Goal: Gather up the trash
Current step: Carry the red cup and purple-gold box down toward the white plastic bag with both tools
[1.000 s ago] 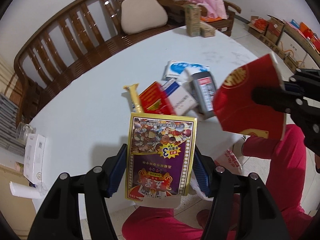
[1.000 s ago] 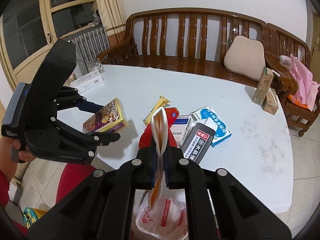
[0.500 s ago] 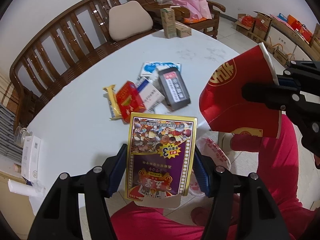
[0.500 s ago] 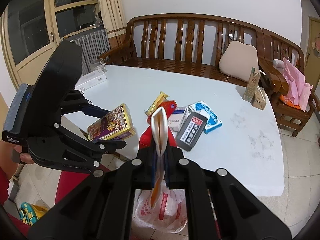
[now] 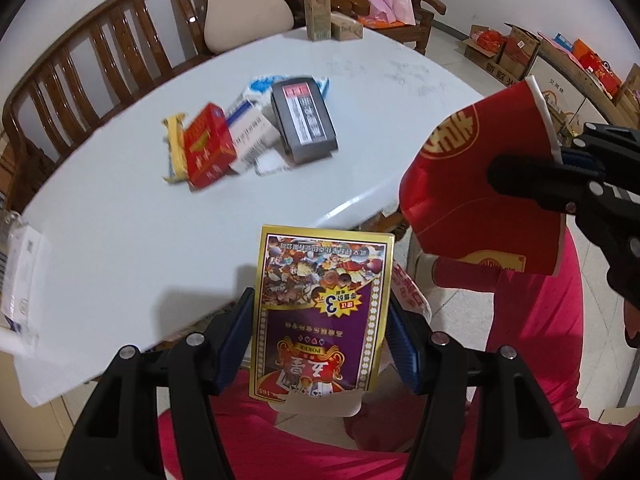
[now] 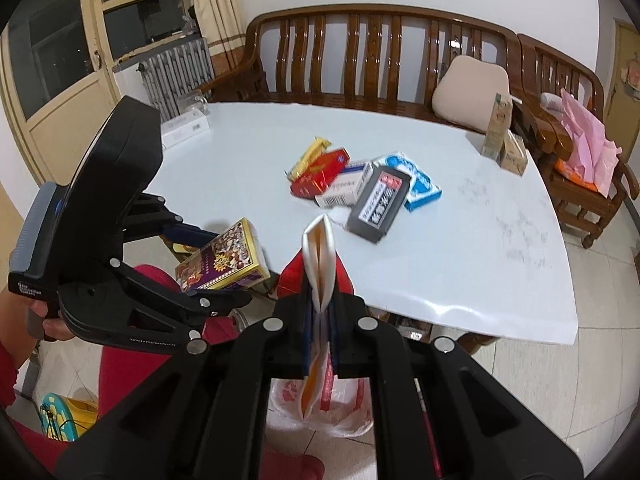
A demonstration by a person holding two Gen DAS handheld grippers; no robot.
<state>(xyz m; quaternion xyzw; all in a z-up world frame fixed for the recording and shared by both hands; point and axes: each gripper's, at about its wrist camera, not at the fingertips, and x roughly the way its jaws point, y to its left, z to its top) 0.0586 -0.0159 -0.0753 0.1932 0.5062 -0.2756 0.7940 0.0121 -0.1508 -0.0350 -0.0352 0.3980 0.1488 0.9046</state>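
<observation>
Left claw [image 5: 320,344] pinched card box [image 5: 320,312] across its width, long axis along fingers. Right claw [image 6: 320,312] clamped flat on red cup [image 5: 480,200]. Trash bag [image 6: 320,408] sat right below right claw, closer to it.

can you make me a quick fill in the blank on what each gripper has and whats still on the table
1. The left gripper is clamped on a purple and gold box of playing ____.
2. The right gripper pinches a flattened paper cup whose outside colour is ____.
3. On the white table, the dark grey box lies partly on top of a ____ and white packet.
4. A plastic bag sits on the ____ below the right gripper.

Missing words: cards; red; blue; floor
</observation>
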